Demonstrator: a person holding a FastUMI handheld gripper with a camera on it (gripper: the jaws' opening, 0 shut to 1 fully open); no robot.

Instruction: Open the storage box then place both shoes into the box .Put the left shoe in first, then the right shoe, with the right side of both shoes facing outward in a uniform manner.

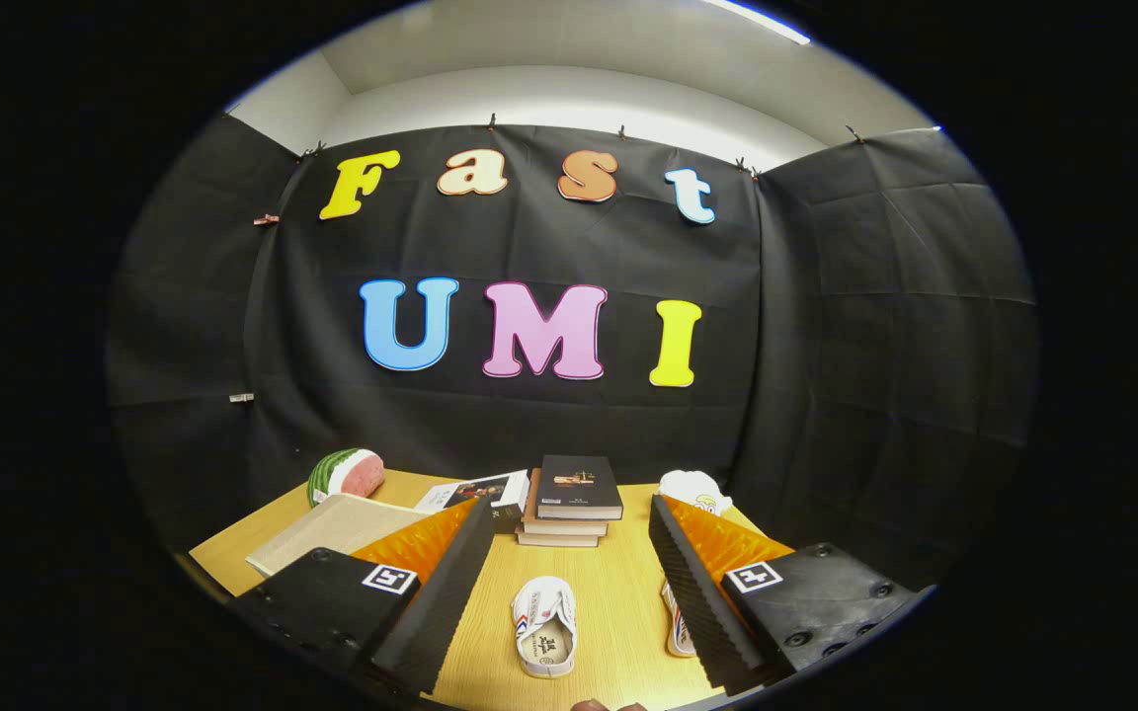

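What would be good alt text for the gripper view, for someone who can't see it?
The gripper hangs open above a wooden table, a white shoe between its jaws and a second shoe partly behind one finger. Beyond them lie a stack of books, a beige box, a watermelon slice and a white cap.

The handheld two-finger gripper (569,583) has black ribbed foam pads (446,592) lining the inner faces of its fingers, each backed by a glossy orange plastic wedge (421,543). Behind these sit matte black housings (327,597) with dark screws, each bearing a small square black-and-white marker tag (389,579). The fingers stand wide apart.
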